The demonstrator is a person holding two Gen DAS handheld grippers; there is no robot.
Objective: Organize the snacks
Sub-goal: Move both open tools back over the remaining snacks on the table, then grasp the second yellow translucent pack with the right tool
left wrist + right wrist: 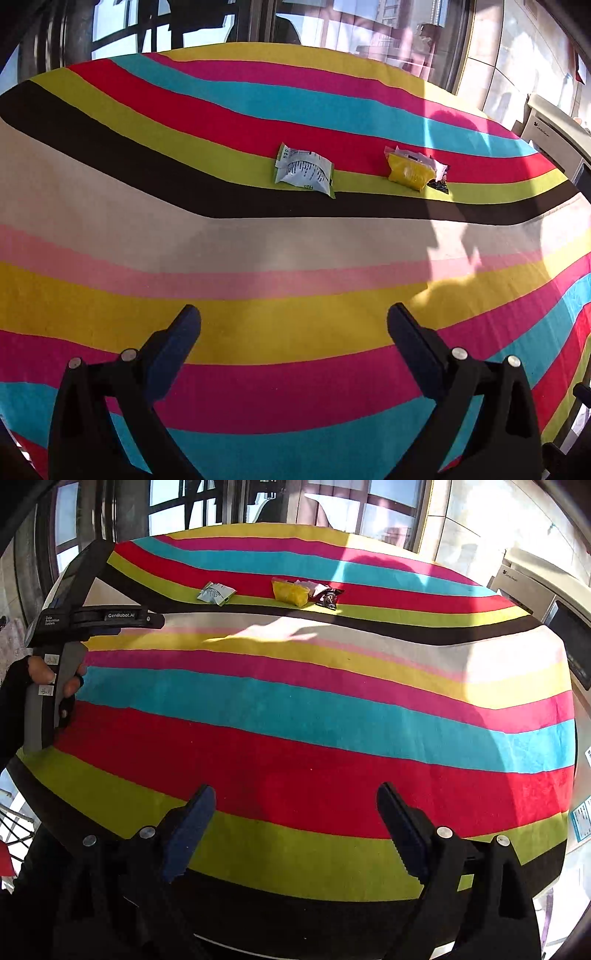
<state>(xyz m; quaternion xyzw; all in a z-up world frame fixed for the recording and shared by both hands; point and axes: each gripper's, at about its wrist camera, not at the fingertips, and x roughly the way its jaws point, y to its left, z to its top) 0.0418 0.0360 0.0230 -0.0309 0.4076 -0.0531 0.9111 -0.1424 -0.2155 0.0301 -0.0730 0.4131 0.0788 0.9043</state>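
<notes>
Striped cloth [258, 325] covered table, bands in red, blue, yellow, pink, black. Left gripper [293, 325] hovered above yellow band, jaws spread wide, nothing between. Right gripper [295, 805] likewise gaped, empty, above red band. 3 snack packets lay far off on lime stripe: white-green packet [304, 170], long axis along stripe; yellow packet [409, 170] well apart from it; dark red packet [328, 596] touching yellow one.

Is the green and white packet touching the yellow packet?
Apart. The left wrist view shows a stretch of striped cloth between the green and white packet and the yellow packet.
</notes>
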